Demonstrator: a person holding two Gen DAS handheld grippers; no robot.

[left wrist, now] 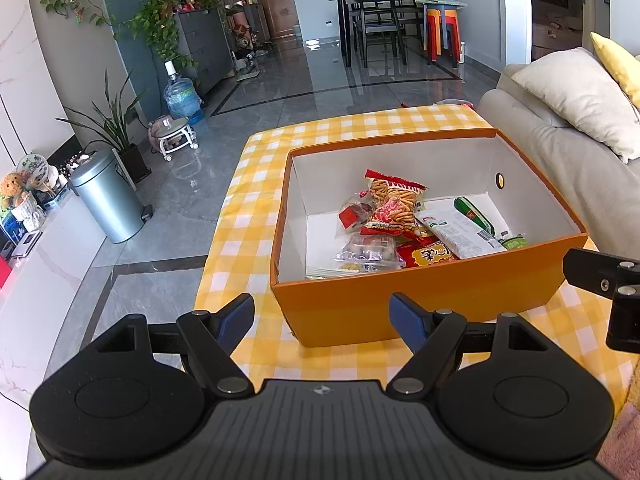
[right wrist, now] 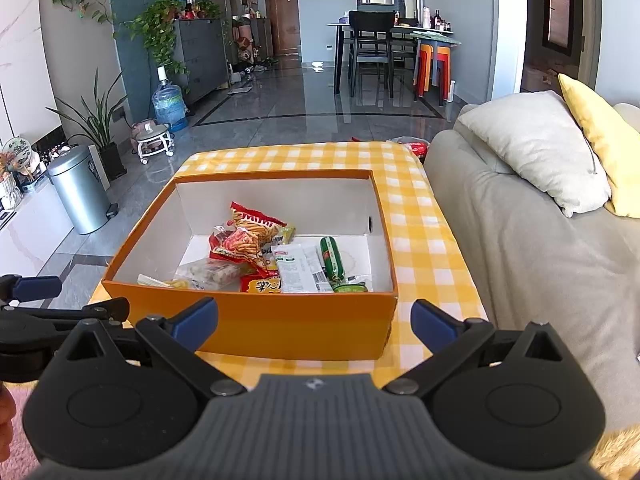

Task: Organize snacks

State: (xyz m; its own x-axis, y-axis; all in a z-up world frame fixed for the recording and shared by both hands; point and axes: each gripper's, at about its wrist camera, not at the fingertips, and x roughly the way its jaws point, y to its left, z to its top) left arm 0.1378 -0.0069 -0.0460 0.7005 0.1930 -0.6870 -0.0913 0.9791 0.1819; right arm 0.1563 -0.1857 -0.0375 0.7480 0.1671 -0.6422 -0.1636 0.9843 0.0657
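An orange box [left wrist: 420, 300] [right wrist: 296, 320] with white inner walls stands on a yellow checked tablecloth [left wrist: 248, 216] [right wrist: 424, 240]. Inside lie several snack packets: a red bag of crunchy sticks [left wrist: 394, 200] [right wrist: 252, 232], a white packet [left wrist: 460, 232] [right wrist: 298, 268], a green sausage stick [left wrist: 474, 214] [right wrist: 332, 258] and a clear bag [left wrist: 368, 252] [right wrist: 208, 272]. My left gripper [left wrist: 322, 320] is open, just before the box's near left corner, holding nothing. My right gripper [right wrist: 314, 322] is open in front of the box's near wall, also holding nothing. Each gripper shows at the edge of the other's view.
A grey sofa [right wrist: 540, 248] with a beige cushion [right wrist: 532, 148] and a yellow one [right wrist: 600, 144] borders the table on the right. Left of the table are tiled floor, a metal bin [left wrist: 106, 196], plants and a water jug [left wrist: 182, 96]. A dining table with chairs [left wrist: 376, 12] stands far back.
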